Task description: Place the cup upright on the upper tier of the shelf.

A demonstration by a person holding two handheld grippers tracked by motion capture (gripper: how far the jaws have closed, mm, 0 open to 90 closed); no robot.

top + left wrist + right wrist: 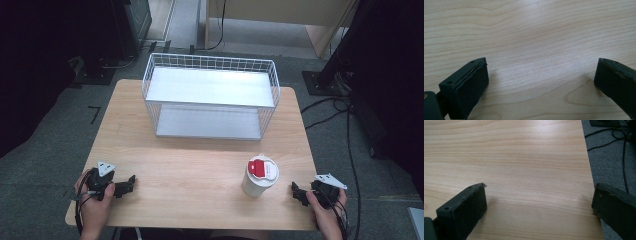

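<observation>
Both grippers, left gripper [131, 180] and right gripper [295, 192], rest wide open, lower frame; white cup [259, 177] near right, wire rack [210, 95] upper centre.

Right gripper [540, 195], right gripper view: the right jaw is cut off by the right and bottom edges; the left jaw is cut off at the bottom.
Left gripper [541, 72], left gripper view: both jaws are cut off at the bottom edge, the right one also at the right edge.
Cup [259, 176], high view: the print on the red lid label is too small to read.
Hands, high view: the forearms are cut off at the bottom edge.
Wire rack [210, 95]: the far lower shelf is partly hidden under the upper shelf.
</observation>
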